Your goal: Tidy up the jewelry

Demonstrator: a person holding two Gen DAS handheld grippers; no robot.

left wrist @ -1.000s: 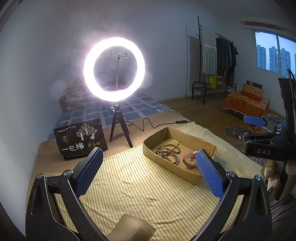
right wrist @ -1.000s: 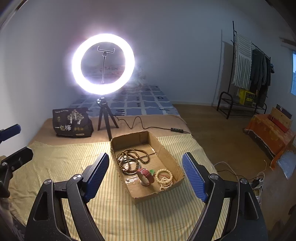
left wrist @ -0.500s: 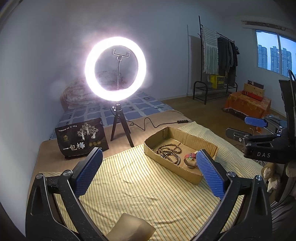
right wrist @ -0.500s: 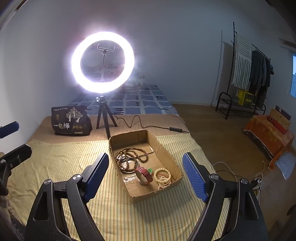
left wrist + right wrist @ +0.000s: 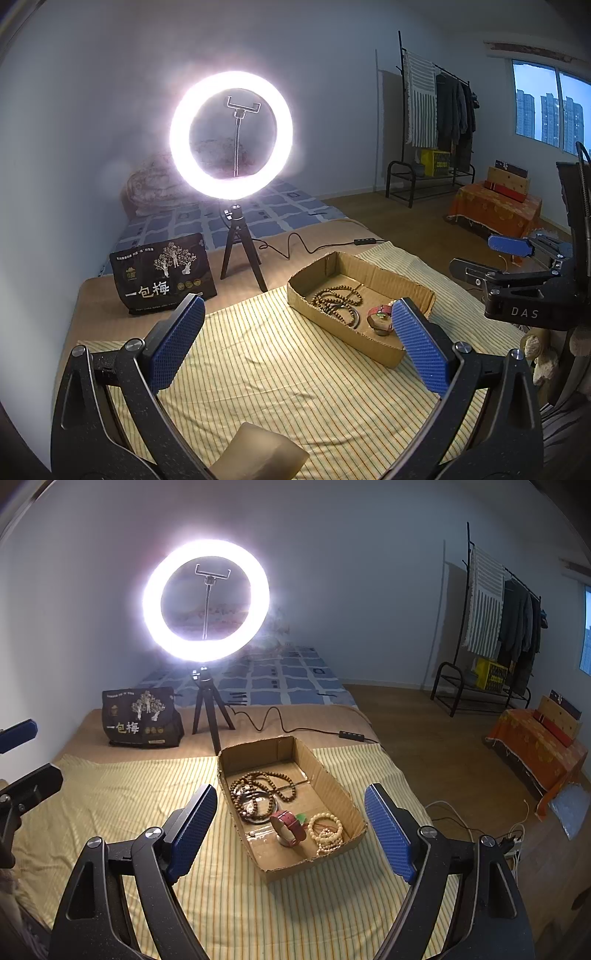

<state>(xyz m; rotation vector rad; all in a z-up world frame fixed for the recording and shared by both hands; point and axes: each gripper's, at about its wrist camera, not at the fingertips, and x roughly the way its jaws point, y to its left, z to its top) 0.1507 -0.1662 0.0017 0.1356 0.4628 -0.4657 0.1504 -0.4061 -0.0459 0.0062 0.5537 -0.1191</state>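
A shallow cardboard tray (image 5: 334, 788) lies on the yellow striped cloth (image 5: 147, 805). In it are dark brown bead strands (image 5: 258, 790), a red-strapped watch (image 5: 290, 827) and cream bead bracelets (image 5: 327, 830). My right gripper (image 5: 290, 834) is open and empty, hovering above the tray's near end. My left gripper (image 5: 295, 343) is open and empty over the cloth, left of the tray (image 5: 413, 284). The beads (image 5: 336, 301) and the watch (image 5: 380, 317) also show in the left wrist view. The right gripper also shows at that view's right edge (image 5: 498, 258).
A lit ring light (image 5: 205, 600) on a black tripod (image 5: 208, 709) stands behind the tray, its cable (image 5: 280, 725) trailing right. A black snack bag (image 5: 142, 716) stands at the back left. A tan object (image 5: 258, 454) lies under my left gripper.
Both views have shifted only slightly. The right gripper has drifted a little nearer the tray. Both grippers stay open.
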